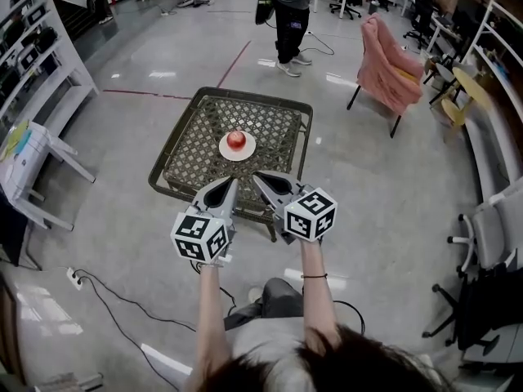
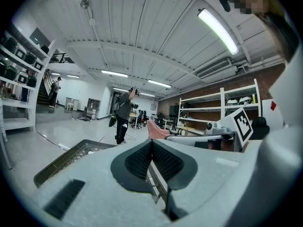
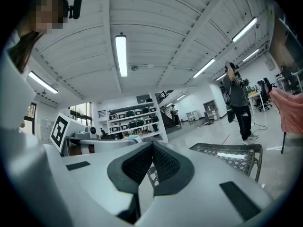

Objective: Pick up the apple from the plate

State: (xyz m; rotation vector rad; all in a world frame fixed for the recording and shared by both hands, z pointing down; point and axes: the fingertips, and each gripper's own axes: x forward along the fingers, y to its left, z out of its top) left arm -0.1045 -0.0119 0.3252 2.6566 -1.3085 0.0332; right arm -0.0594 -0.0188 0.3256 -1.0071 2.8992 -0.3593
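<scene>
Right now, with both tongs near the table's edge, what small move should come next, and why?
Probably open the left tongs: they and the right tongs are shut and empty, short of the apple, which sits on its plate on the table. Shut tongs cannot take it.

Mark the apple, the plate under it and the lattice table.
apple [image 1: 236, 140], head view, middle of its red top.
plate [image 1: 224, 151], head view, bare white rim left of the apple.
lattice table [image 1: 274, 129], head view, bare woven top right of the plate.
</scene>
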